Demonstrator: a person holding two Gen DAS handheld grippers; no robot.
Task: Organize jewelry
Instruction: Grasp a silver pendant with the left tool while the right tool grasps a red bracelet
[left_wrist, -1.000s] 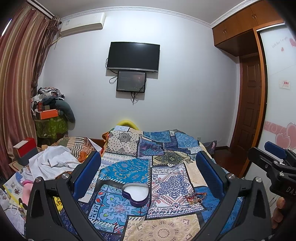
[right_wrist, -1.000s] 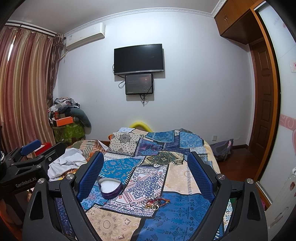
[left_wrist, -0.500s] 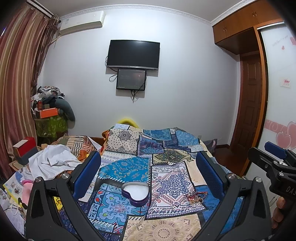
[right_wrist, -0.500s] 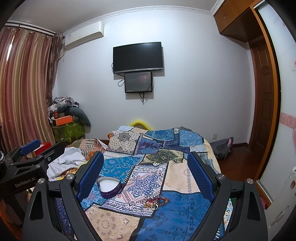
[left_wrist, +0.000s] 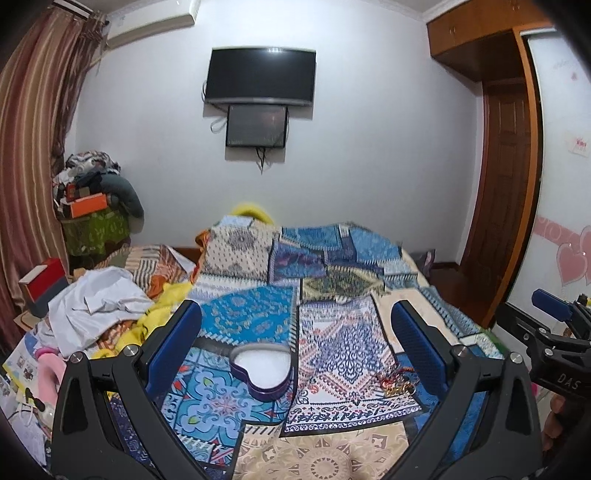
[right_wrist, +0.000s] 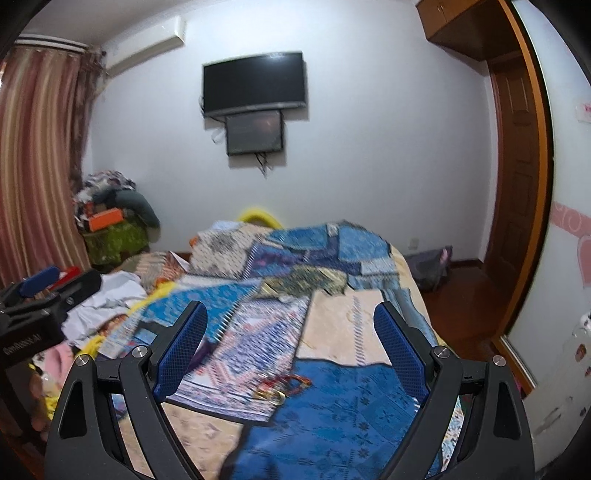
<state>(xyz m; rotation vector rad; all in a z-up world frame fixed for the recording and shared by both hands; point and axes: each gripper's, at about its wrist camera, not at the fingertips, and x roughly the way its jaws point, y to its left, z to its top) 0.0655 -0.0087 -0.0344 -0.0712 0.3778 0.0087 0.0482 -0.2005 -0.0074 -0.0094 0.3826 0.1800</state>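
Blue patchwork cloth covers the bed, and on it sits a purple heart-shaped box, lid off, with a white lining showing inside. A small tangle of red and gold jewelry lies on the cloth off to the box's right, apart from it. The left gripper hangs above the bed with its blue-padded fingers spread wide and nothing between them; the box shows in the gap, nearer the left finger. The right gripper is likewise spread wide and empty, held over the bed with the jewelry lying on the cloth below the gap between its fingers, untouched. That view is blurred. A dark television hangs on the white wall beyond the bed, and a striped curtain hangs at the left.
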